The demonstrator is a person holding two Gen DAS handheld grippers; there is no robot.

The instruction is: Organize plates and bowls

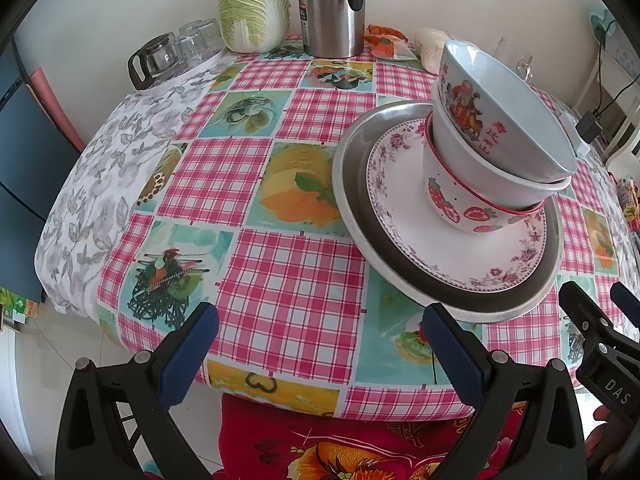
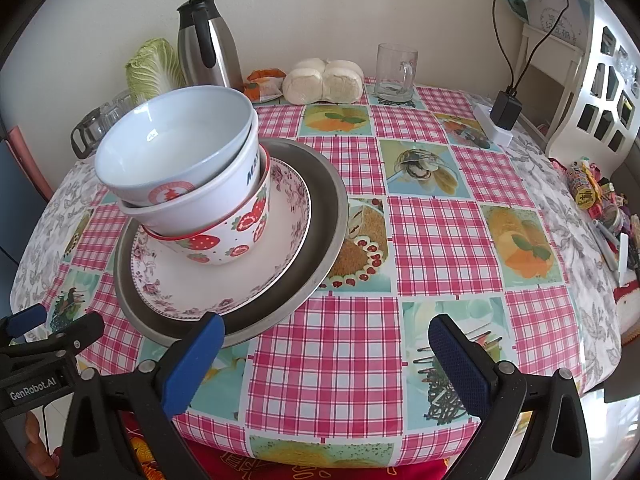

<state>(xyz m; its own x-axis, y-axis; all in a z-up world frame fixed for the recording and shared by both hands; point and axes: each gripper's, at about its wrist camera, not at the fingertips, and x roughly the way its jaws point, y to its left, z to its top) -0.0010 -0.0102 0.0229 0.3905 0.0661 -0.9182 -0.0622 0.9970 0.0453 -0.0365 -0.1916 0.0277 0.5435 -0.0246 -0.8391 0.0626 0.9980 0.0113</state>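
A metal plate (image 1: pixel 352 200) (image 2: pixel 324 216) lies on the checked tablecloth. On it sits a floral plate (image 1: pixel 400 200) (image 2: pixel 288 216). On that stand three nested bowls: a strawberry bowl (image 1: pixel 448 200) (image 2: pixel 236 232) at the bottom, a white bowl (image 1: pixel 472 160) (image 2: pixel 224 196) in it, and a pale blue bowl (image 1: pixel 508 108) (image 2: pixel 172 140) on top, tilted. My left gripper (image 1: pixel 320 344) is open and empty, near the table's front edge, left of the stack. My right gripper (image 2: pixel 324 356) is open and empty, right of the stack, its left finger near the metal plate's rim.
At the back stand a steel thermos (image 1: pixel 332 8) (image 2: pixel 208 44), a cabbage (image 1: pixel 254 8) (image 2: pixel 154 66), a glass pot with glasses (image 1: pixel 160 56), a glass mug (image 2: pixel 396 72), bagged buns (image 2: pixel 324 82) and a snack packet (image 2: pixel 262 84). A charger (image 2: pixel 504 110) and small clutter (image 2: pixel 600 200) lie right.
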